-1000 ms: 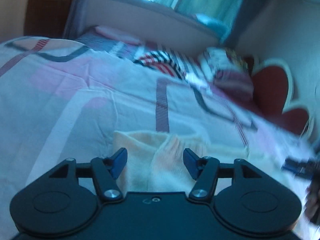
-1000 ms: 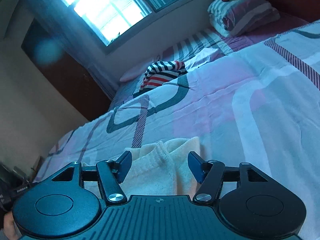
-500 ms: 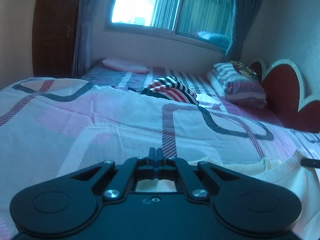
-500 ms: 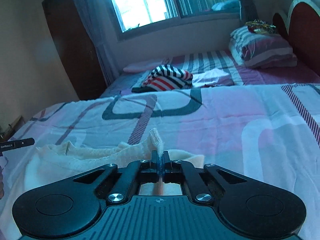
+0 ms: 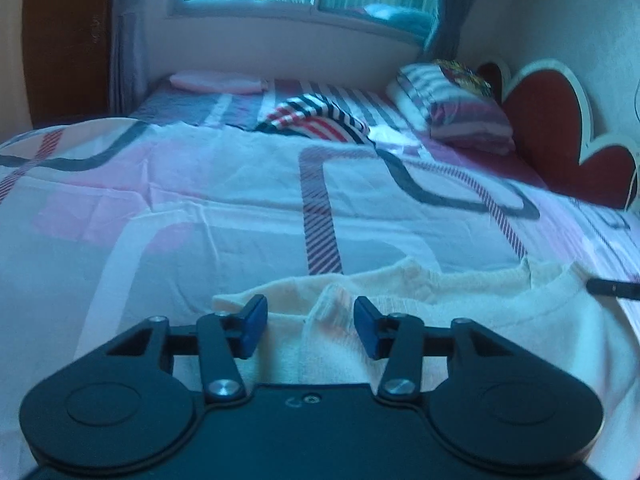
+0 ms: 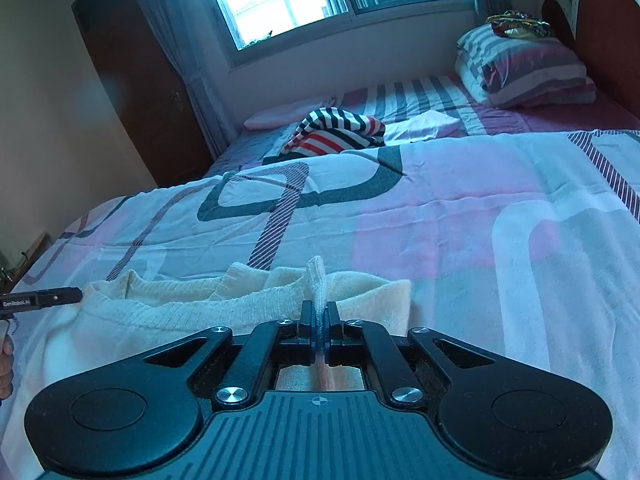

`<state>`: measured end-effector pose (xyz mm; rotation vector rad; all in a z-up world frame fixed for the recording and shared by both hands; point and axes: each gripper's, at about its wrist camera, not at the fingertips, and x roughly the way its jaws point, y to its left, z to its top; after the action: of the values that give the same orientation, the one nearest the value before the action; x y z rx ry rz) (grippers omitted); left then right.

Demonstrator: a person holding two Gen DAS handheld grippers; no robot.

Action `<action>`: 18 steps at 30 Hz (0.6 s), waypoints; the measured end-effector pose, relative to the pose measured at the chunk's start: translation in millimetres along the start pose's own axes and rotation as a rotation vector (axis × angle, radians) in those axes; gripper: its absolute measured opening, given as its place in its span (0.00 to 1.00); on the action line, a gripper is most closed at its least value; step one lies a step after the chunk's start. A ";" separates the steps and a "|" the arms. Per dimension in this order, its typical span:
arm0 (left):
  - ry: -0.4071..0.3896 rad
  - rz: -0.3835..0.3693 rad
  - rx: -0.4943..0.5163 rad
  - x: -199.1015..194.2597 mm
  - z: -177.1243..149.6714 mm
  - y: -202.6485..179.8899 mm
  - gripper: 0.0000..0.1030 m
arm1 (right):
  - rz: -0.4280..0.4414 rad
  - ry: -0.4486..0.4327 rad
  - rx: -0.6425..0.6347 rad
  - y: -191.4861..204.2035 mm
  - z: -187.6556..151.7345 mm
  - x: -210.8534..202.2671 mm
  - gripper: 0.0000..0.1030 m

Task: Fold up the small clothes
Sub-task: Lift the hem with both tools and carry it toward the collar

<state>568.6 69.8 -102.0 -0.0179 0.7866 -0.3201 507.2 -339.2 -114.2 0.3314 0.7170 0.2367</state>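
A small cream knit top lies on the patterned bedspread just in front of both grippers. My left gripper is opening; a raised fold of the cream top stands between its blue pads and neither pad presses on it. In the right wrist view the same cream top spreads to the left, and my right gripper is shut on a pinched ridge of its fabric that sticks up between the pads. The tip of the right gripper shows at the right edge of the left wrist view.
A striped red, white and dark garment is heaped at the far side of the bed beside a white cloth. A striped pillow leans near the red headboard. A dark wardrobe stands left of the window.
Half a second ago both grippers were shut on the cream top. Now the left jaws have parted and released the fold, while the right gripper stays shut on its ridge.
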 end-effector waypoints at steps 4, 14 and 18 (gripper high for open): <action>0.048 -0.029 0.084 11.5 3.0 -9.4 0.11 | -0.016 0.023 -0.014 1.6 -2.5 4.0 0.02; -0.255 -0.009 -0.011 -29.7 -4.8 -8.2 0.02 | -0.042 -0.151 -0.060 10.8 -0.4 -23.1 0.01; -0.136 0.054 -0.001 -2.5 2.7 -13.8 0.02 | -0.077 -0.072 -0.053 8.1 -2.0 -2.2 0.01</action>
<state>565.0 57.2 -96.6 -0.0195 0.6514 -0.2646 503.5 -332.1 -111.2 0.2606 0.6500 0.1699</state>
